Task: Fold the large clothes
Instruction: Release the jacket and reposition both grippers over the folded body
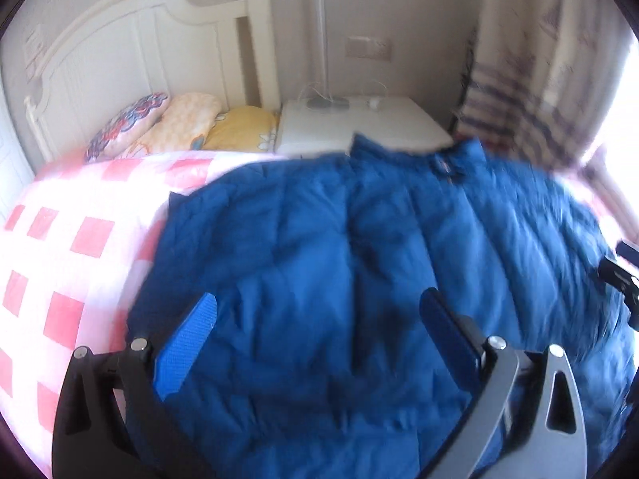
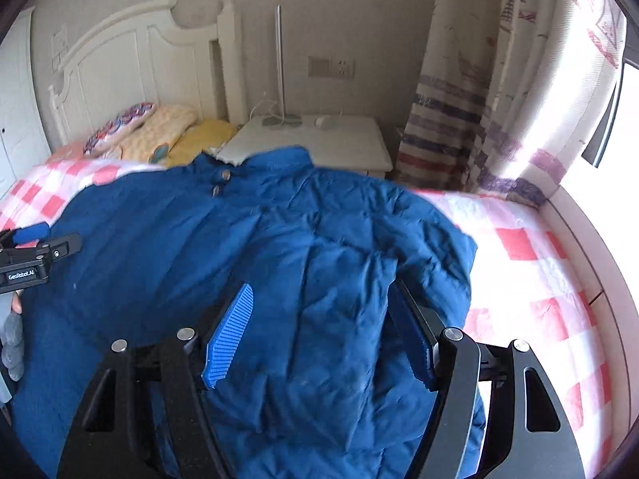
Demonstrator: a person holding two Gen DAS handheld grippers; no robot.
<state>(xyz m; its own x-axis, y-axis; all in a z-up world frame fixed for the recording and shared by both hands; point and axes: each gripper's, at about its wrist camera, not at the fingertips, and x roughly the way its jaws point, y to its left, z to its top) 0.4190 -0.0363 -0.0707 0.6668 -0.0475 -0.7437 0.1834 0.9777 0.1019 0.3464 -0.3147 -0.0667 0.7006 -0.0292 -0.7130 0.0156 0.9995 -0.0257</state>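
Here both claws, left claw (image 1: pixel 315 315) and right claw (image 2: pixel 321 315), hang apart over the blue jacket (image 2: pixel 247 247) on the bed (image 2: pixel 531 247); next probably a hem grab.

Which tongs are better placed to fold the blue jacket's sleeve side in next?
Probably right: the right tongs stand open over the blue jacket near its bunched edge by the checked quilt. The left tongs, also open, hover mid-jacket.

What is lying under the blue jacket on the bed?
The jacket lies on a pink-and-white checked quilt, which shows on both sides of it. Whatever is directly beneath the jacket is covered and cannot be seen.
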